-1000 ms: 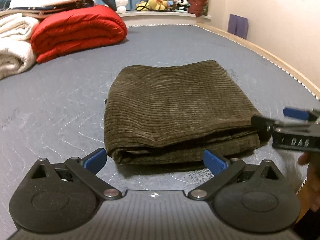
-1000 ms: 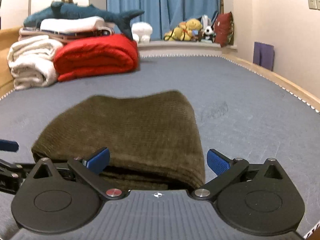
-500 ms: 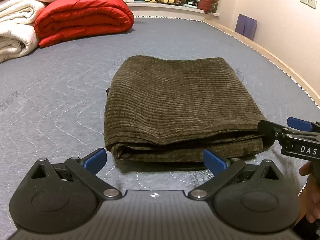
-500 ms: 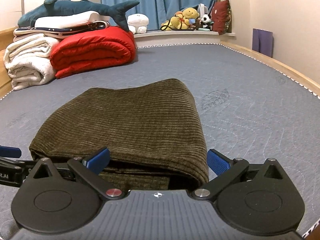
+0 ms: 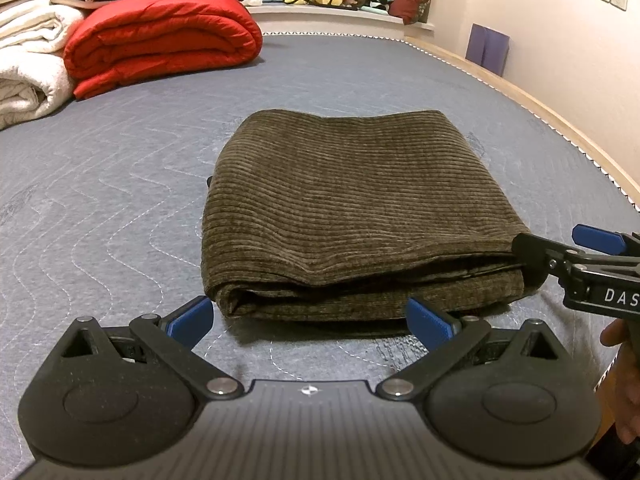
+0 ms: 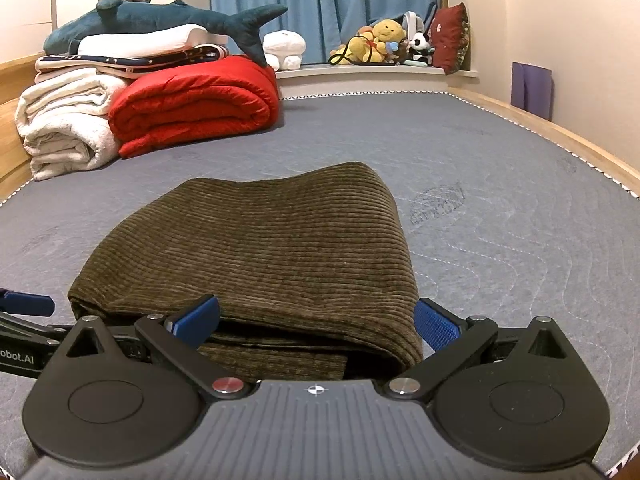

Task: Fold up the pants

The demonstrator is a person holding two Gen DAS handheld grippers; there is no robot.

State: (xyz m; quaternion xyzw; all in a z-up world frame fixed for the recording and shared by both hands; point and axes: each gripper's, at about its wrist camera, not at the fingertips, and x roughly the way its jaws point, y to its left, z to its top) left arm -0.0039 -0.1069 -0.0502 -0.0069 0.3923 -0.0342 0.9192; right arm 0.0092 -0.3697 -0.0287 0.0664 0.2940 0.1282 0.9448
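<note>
Grey quilted mattress (image 5: 120,184) fills both views and carries everything. On it, mid-bed, the pants (image 5: 352,216) lie as a compact olive corduroy rectangle, several layers stacked, edges roughly squared. I judge the folding essentially done: no loose leg or waistband shows, only a slight sag in the top layer along the near edge. What may remain is a light tidy of that edge and pulling both tools clear.

Far end of the bed: red quilt (image 5: 160,52) and white blankets (image 6: 64,124), well apart from the work.

Left gripper (image 5: 310,322): jaws spread wide, nothing between them, sitting low on the mattress just in front of the near folded edge, not touching the cloth as far as I can tell.

Right gripper (image 6: 316,320): also spread wide, straddling the near right corner of the bundle; the layers sit between its blue pads (image 6: 434,326) but are not pinched. In the left wrist view one finger lies against that corner.
</note>
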